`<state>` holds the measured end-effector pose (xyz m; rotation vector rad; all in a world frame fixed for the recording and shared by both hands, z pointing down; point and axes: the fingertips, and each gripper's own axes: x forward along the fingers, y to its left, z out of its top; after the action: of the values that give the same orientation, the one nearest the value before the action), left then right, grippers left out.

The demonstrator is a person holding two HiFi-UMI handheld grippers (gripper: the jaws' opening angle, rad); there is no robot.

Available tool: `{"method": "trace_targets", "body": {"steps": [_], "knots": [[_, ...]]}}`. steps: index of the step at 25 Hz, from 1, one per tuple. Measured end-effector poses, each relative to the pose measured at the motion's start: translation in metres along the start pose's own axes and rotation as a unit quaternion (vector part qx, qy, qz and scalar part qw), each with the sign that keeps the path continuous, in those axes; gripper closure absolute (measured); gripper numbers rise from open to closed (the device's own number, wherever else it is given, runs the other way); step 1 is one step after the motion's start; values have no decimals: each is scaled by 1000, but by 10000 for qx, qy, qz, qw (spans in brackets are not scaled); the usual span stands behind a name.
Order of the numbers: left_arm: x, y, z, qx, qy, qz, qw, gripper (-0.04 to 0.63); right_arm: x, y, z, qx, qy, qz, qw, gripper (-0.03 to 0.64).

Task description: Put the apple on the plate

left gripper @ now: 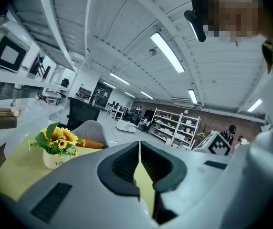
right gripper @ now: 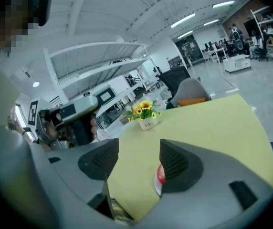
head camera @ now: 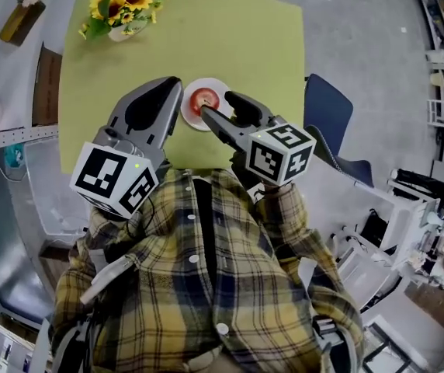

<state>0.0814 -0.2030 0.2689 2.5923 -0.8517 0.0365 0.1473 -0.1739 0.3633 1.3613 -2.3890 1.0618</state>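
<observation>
Apple (head camera: 204, 99) sits on the white plate (head camera: 218, 86), mid-table (head camera: 245, 37), so we judge the placing done.

Right gripper (right gripper: 139, 159): jaws wide, nothing between them. A red sliver of apple shows just past its right pad.

Left gripper (left gripper: 140, 149): jaws narrowed to a slit, empty, beside the plate's rim.

To finish well, we draw the right gripper straight back and up with its jaws wide, clipping neither apple nor rim. We keep the left gripper off the plate.
</observation>
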Motion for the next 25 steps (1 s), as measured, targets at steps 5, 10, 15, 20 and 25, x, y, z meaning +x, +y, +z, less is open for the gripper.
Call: {"method": "trace_targets", "body": {"steps": [5, 10, 15, 20, 25], "knots": [[5, -16, 11, 263, -18, -247, 9993, 578, -21, 29, 37, -393, -488, 165, 9979, 429], [6, -26, 17, 606, 17, -396, 9974, 578, -38, 39, 58, -737, -875, -131, 9934, 582], [3, -26, 16, 589, 51, -433, 9973, 578, -44, 50, 65, -1303, -975, -369, 9860, 618], [0, -21, 13, 518, 77, -383, 9979, 578, -39, 55, 62, -1346, -931, -235, 9862, 620], [-6, -24, 9, 474, 120, -324, 9983, 578, -41, 56, 58, -1348, -838, -212, 9871, 620]]}}
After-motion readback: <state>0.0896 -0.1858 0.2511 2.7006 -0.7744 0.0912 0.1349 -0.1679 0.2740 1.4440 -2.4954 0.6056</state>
